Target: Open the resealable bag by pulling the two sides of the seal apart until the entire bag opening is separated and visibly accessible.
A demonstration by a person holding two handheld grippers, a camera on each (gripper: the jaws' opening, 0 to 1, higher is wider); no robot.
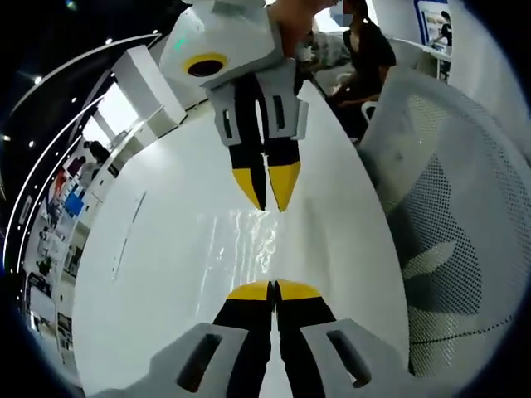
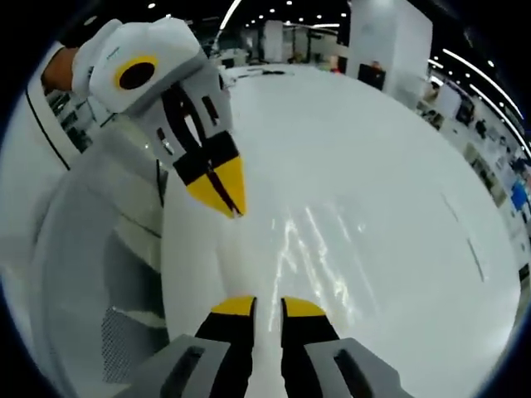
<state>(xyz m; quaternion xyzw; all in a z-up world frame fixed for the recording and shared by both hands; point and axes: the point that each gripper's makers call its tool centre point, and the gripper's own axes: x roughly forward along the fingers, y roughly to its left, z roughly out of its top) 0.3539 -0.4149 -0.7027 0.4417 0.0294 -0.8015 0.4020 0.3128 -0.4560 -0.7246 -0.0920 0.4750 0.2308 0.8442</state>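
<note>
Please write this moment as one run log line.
left gripper: shut on clear bag | right gripper: shut on it | bag: between both tips, over white table

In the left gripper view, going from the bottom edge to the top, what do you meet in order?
Left gripper → clear resealable bag on the white table → right gripper → a seated person.

Open-plan office: white table point(image 2: 373, 166), mesh chair point(image 1: 448, 207), ceiling spotlights point(image 2: 282, 15)
</note>
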